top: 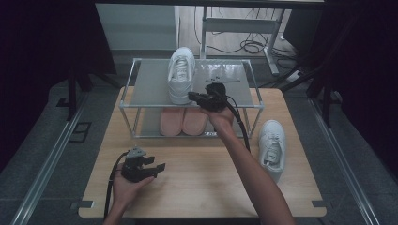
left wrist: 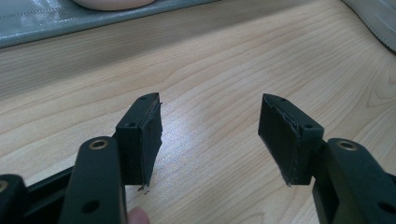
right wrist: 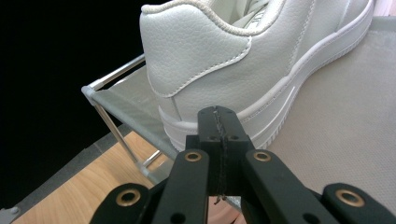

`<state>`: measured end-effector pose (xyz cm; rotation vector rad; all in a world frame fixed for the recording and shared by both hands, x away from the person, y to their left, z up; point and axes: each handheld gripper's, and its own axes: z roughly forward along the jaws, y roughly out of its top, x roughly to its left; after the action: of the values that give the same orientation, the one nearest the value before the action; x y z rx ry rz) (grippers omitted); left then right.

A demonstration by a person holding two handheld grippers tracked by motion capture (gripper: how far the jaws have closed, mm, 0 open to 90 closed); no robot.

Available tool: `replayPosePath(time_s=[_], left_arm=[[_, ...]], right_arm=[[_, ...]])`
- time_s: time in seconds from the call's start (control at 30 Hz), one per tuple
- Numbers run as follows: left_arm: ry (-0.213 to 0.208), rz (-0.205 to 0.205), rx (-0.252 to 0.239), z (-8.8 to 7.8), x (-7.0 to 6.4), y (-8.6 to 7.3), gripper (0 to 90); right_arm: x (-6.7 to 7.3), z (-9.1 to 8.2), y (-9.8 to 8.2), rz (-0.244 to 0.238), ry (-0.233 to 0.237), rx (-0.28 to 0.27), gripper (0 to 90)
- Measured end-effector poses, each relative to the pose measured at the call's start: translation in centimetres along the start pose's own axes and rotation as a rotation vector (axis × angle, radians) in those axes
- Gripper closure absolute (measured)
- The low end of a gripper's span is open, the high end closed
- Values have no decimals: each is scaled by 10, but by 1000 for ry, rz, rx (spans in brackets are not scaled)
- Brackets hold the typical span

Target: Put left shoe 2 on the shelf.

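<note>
Atop the shoe rack (top: 141,89), your right tongs (top: 193,97) sit clenched against the white sneaker's (top: 181,75) heel, seemingly to nudge it straight; left tongs (top: 158,165) rest released before the rack.

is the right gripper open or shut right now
Shut. In the right gripper view the right gripper has both pads pressed flat together, nothing between them, just behind the white sneaker.
</note>
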<state>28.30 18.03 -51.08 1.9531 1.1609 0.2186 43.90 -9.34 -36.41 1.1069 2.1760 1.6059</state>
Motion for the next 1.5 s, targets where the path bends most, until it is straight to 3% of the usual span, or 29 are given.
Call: replayPosePath(time_s=[0.33, 0.7, 1.2, 1.5], left_arm=[[0, -1, 1, 0, 0, 0, 400], [-2, -1, 2, 1, 0, -1, 400], [-3, 4, 4, 2, -2, 0, 400], [-5, 6, 10, 2, -2, 0, 400]], right_arm=[[8, 10, 0, -13, 16, 3, 894], [9, 8, -1, -26, 2, 0, 892], [4, -24, -9, -35, -19, -26, 890], [-2, -49, -27, -42, -28, -37, 890]])
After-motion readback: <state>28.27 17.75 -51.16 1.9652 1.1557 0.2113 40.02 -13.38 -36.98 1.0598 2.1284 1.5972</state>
